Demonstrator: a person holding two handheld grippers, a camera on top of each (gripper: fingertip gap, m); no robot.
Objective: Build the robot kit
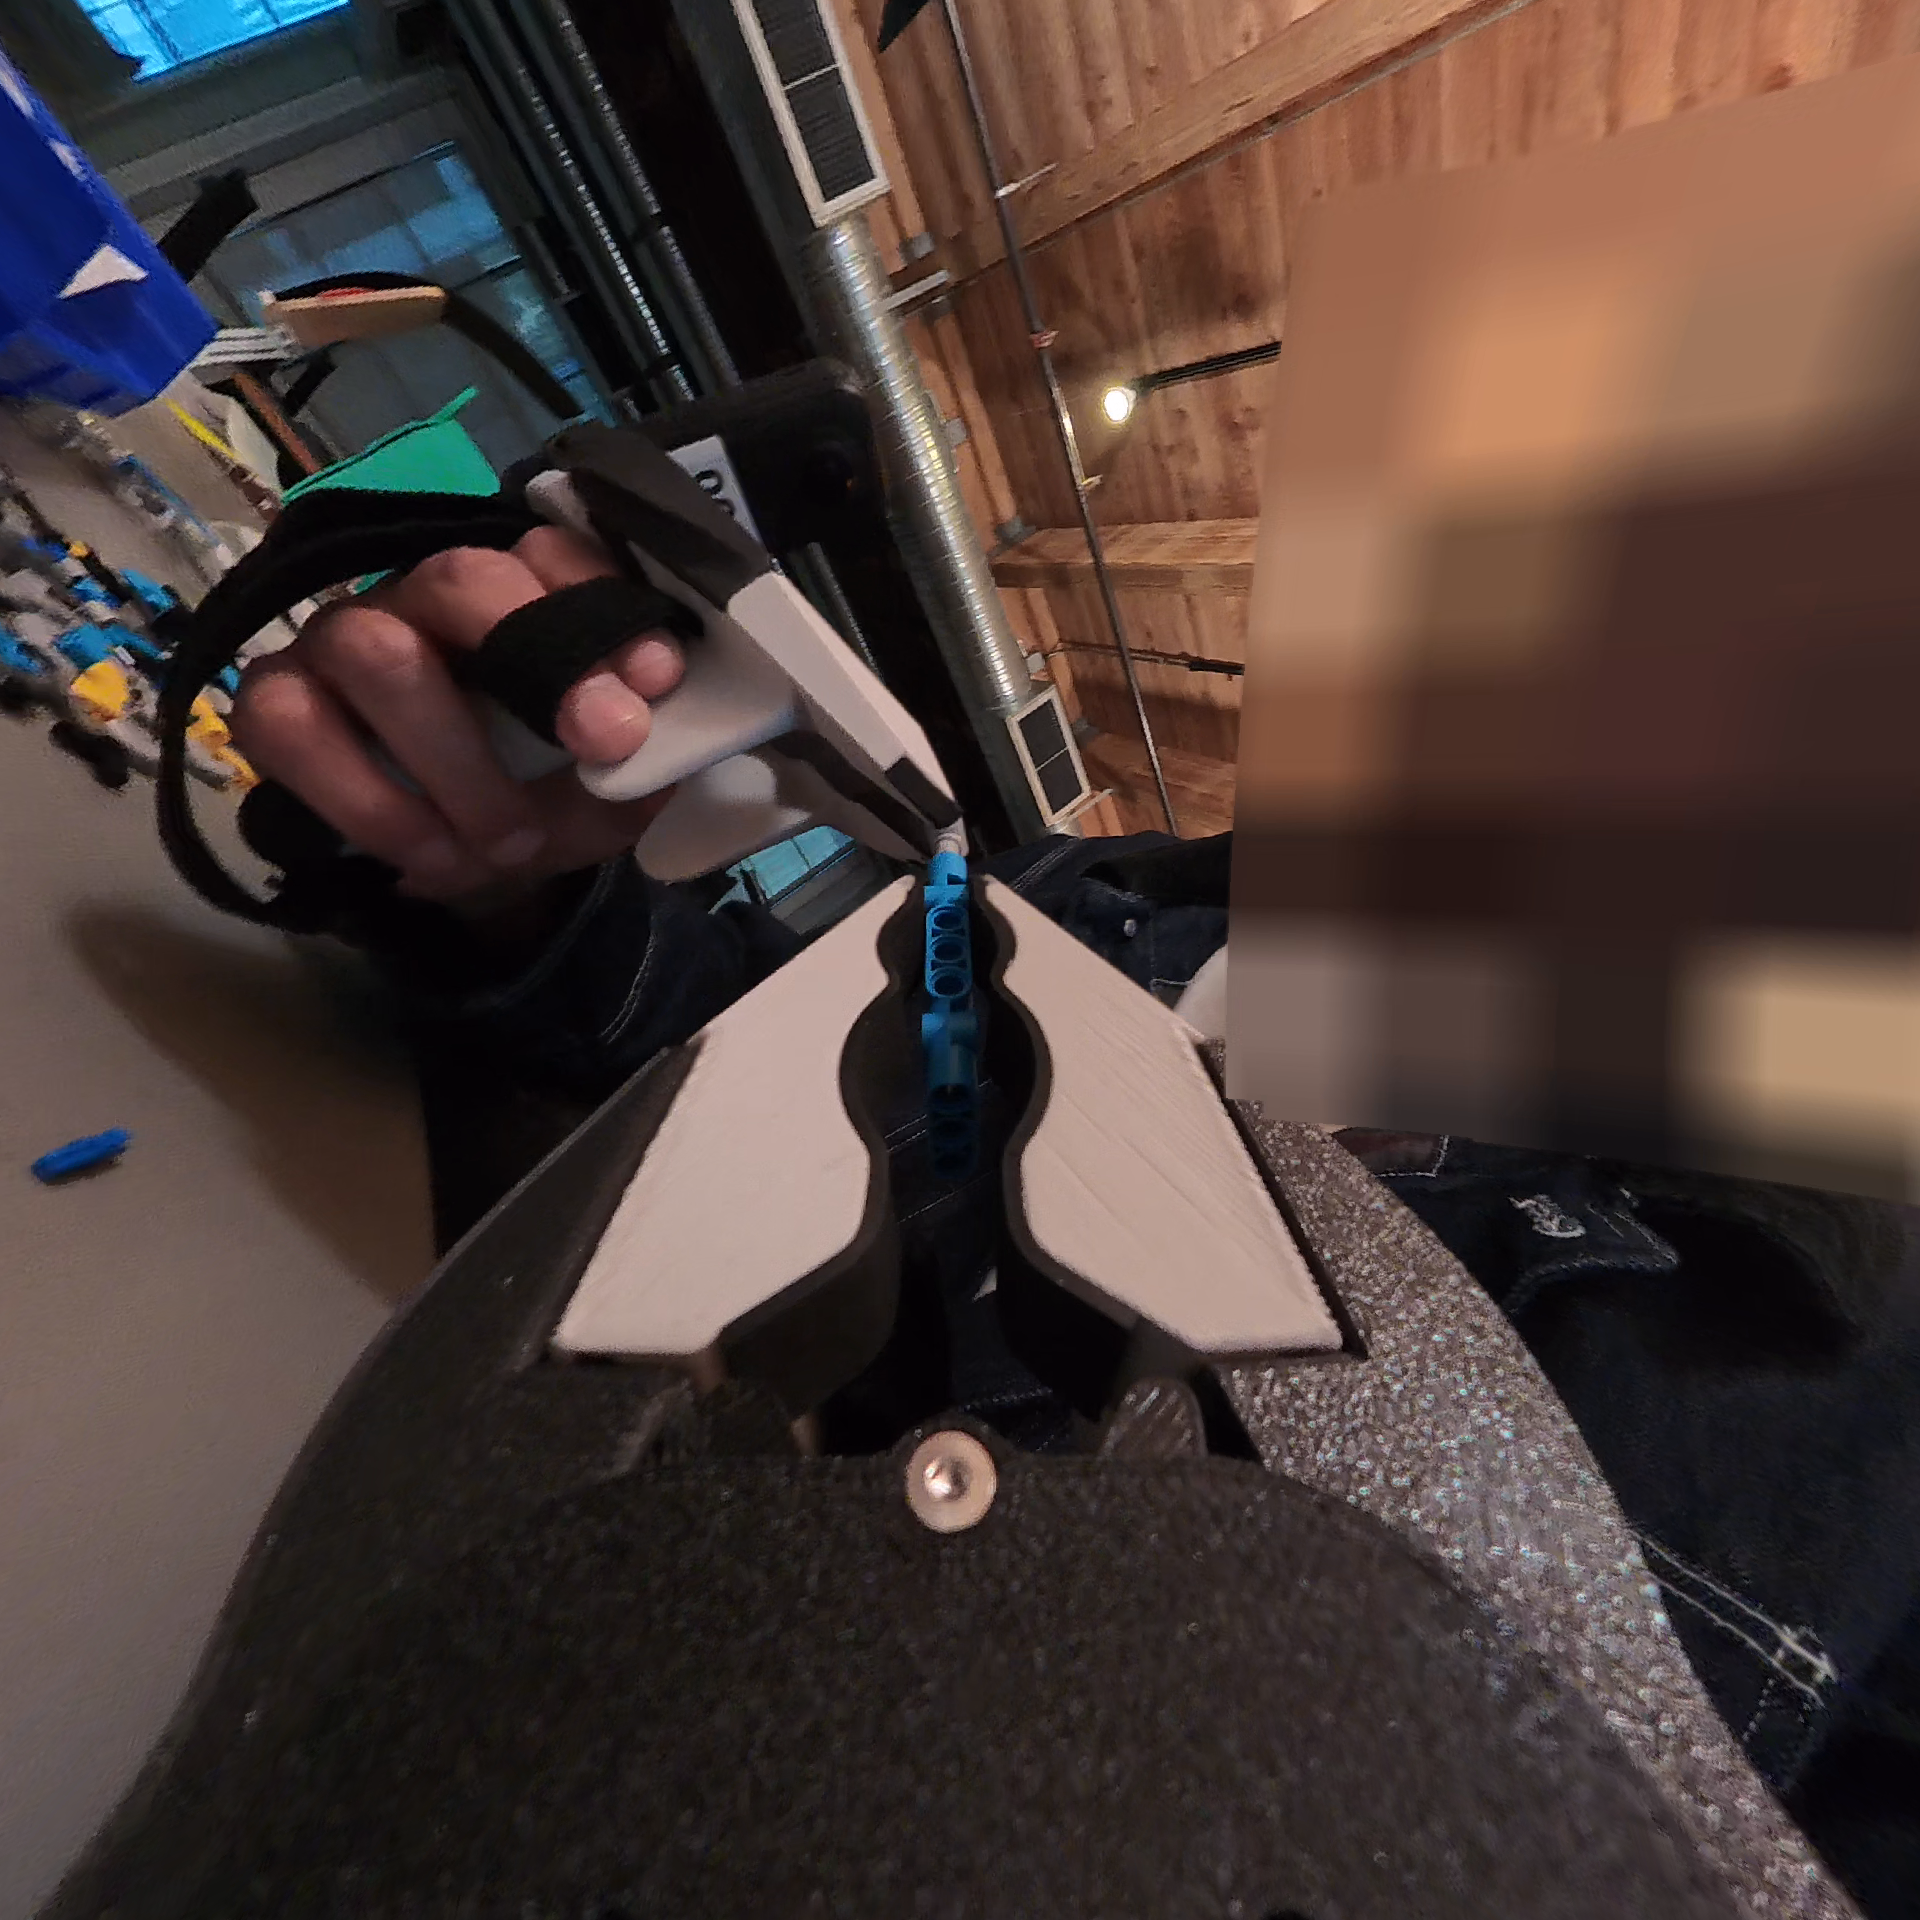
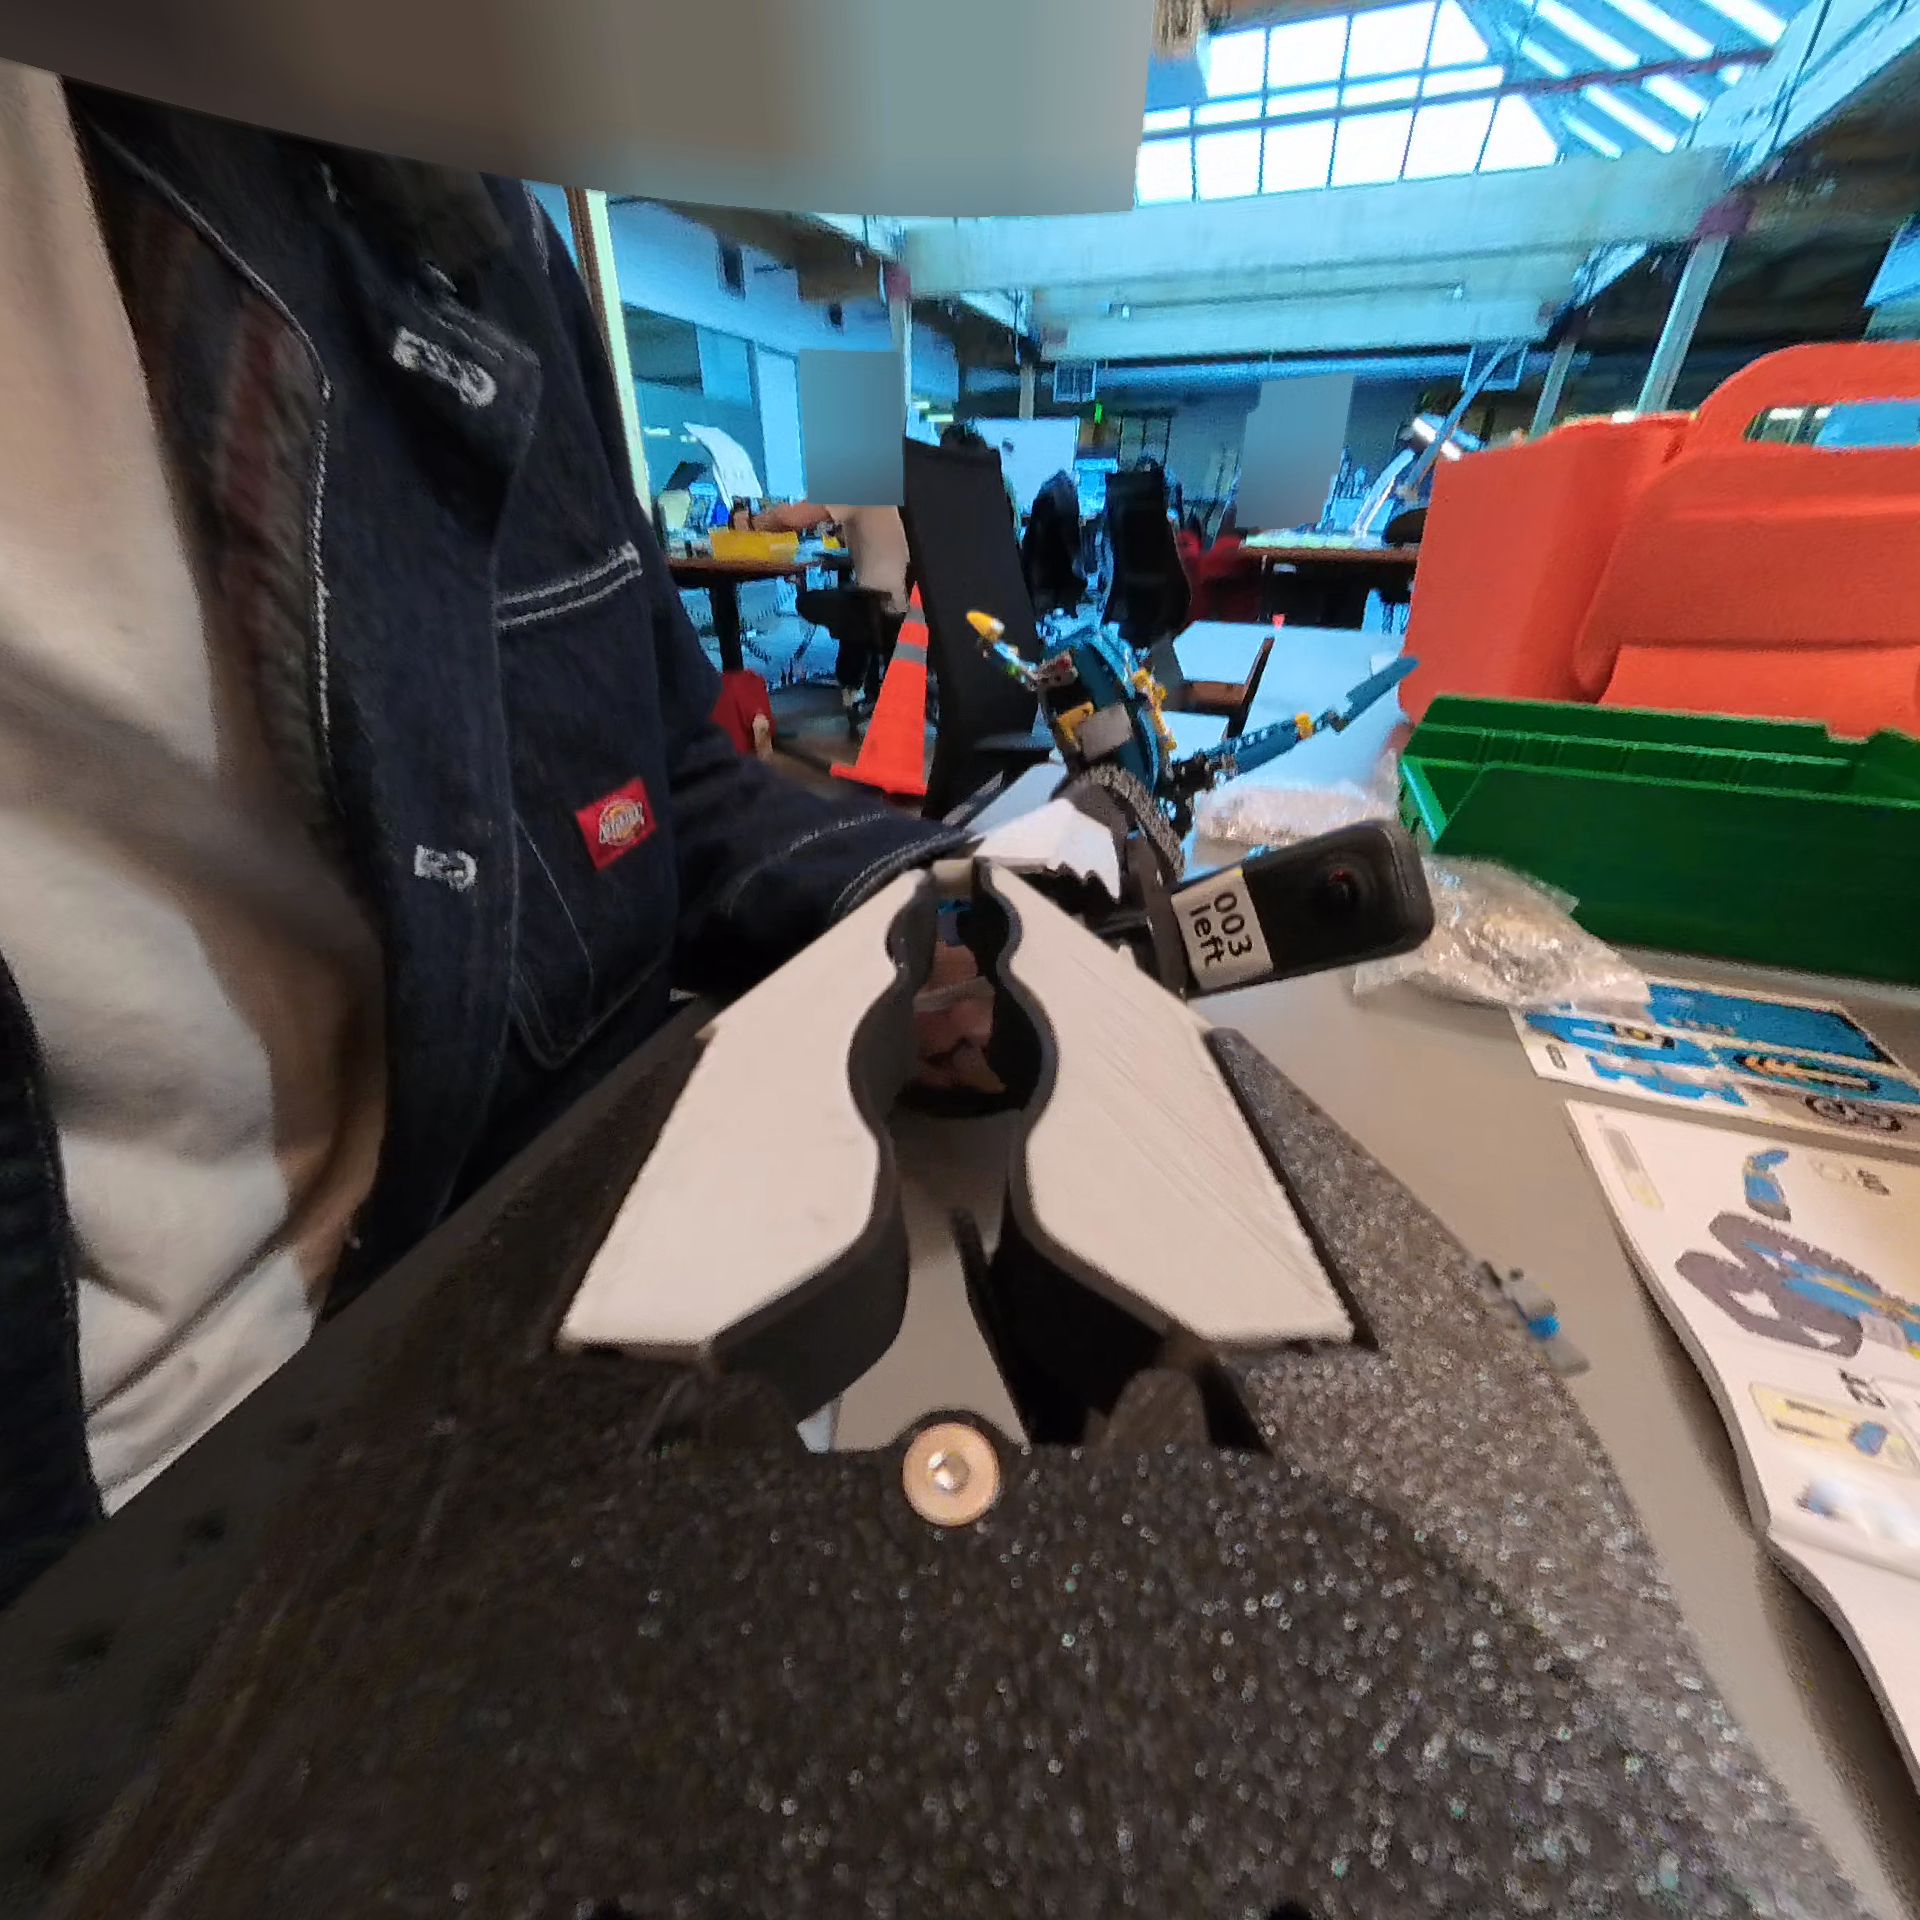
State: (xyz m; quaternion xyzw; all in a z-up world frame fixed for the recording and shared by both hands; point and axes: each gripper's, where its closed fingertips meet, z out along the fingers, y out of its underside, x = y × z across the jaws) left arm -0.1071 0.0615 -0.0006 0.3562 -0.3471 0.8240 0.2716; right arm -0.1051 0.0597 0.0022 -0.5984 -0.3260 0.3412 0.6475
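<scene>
My left gripper (image 1: 940,883) is shut on a blue perforated beam (image 1: 948,997) that stands lengthwise between its white fingers. My right gripper (image 1: 928,831), held by a hand (image 1: 416,717), comes in from the upper left and pinches a small white pin (image 1: 948,840) against the beam's far end. In the right wrist view my right gripper (image 2: 951,878) is shut on that white pin (image 2: 948,869), with a bit of the blue beam (image 2: 951,912) just behind it. The left gripper's black camera (image 2: 1330,899) is close on the right.
A person in a dark denim jacket (image 2: 436,623) is right behind the grippers. On the grey table are a green bin (image 2: 1662,831), an orange case (image 2: 1662,561), a built brick model (image 2: 1112,717), plastic bags (image 2: 1507,935), an instruction booklet (image 2: 1766,1299) and a loose blue piece (image 1: 78,1153). Less than 4 cm separates the two grippers' tips.
</scene>
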